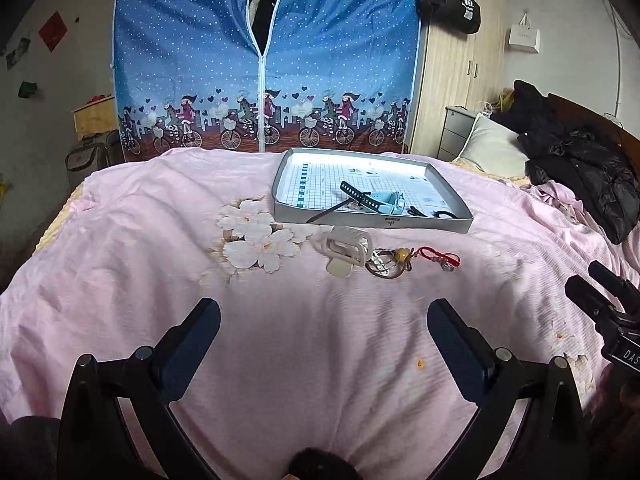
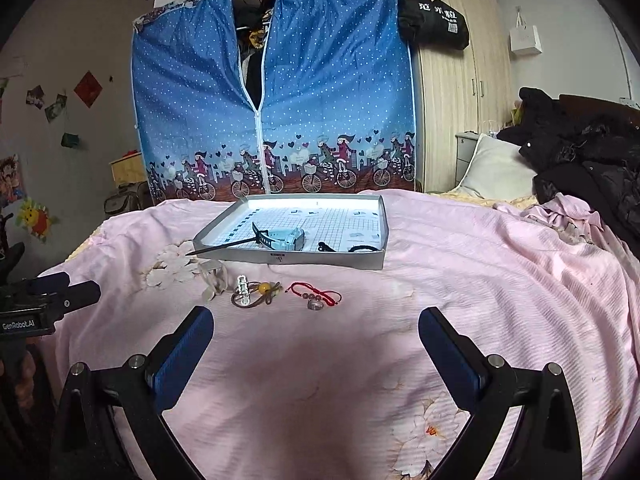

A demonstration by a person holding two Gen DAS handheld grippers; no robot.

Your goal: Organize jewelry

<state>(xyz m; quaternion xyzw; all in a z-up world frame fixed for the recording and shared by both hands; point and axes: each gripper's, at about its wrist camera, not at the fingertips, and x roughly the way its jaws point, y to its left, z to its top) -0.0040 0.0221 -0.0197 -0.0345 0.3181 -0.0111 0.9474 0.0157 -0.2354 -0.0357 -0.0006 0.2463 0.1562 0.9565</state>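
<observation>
**A:** Both grippers sit low over the pink bedspread [image 2: 460,264], left gripper [image 1: 324,316] and right gripper [image 2: 316,324], jaws spread wide, nothing in them. Where's the jewelry?

**B:** Ahead of both, well apart from the fingers. Cream hair claw [image 1: 346,250], brown cord with amber bead [image 2: 262,289], red string bracelet [image 2: 316,292] and a small ring [image 2: 315,305] touching it, all in a row just before the grey tray [image 2: 224,229].

**A:** And in the tray?

**B:** Light-blue watch [image 2: 286,238], dark strap, plus a thin dark stick [image 2: 224,246] poking over the rim.

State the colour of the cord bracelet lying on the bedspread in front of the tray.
Red bracelet, clearest in the right wrist view.
</observation>
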